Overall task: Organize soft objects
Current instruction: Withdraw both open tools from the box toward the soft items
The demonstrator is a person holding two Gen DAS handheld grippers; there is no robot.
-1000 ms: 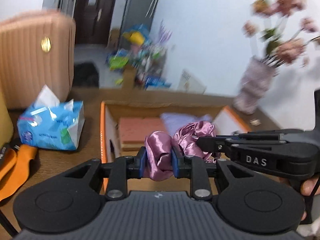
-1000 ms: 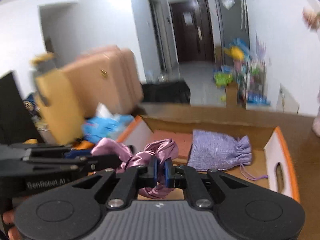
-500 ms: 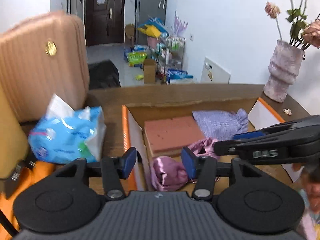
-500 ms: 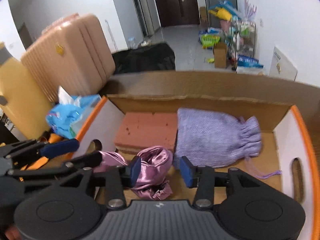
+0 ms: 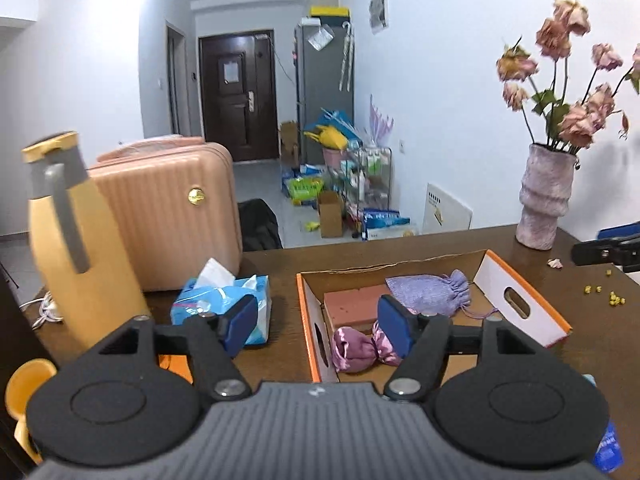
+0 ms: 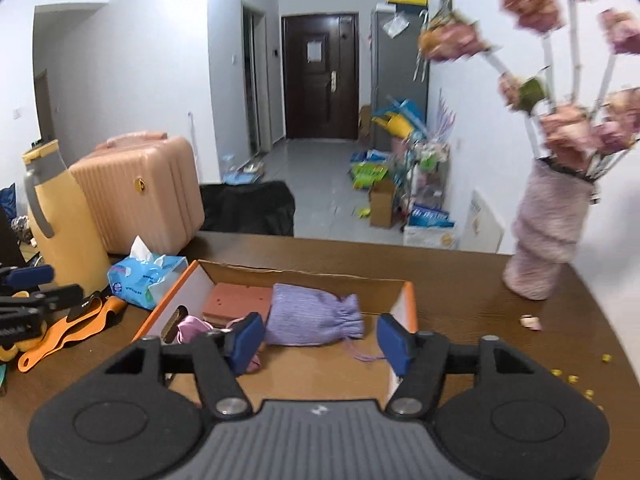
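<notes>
A shiny pink satin cloth lies in the front left corner of the cardboard box, beside a terracotta block and a lilac drawstring pouch. My left gripper hovers above and in front of the box, jaws opening, nothing between them. My right gripper is also raised over the box, jaws opening and empty. In the right wrist view the pink cloth peeks out left of the pouch and the block.
On the brown table stand a yellow thermos jug, a blue tissue pack, a peach suitcase and a vase of dried flowers. Orange straps lie at the left. Small crumbs dot the right side.
Both grippers let go of the pink satin cloth, which dropped into the box. Both opened, rose and pulled back from the box.
</notes>
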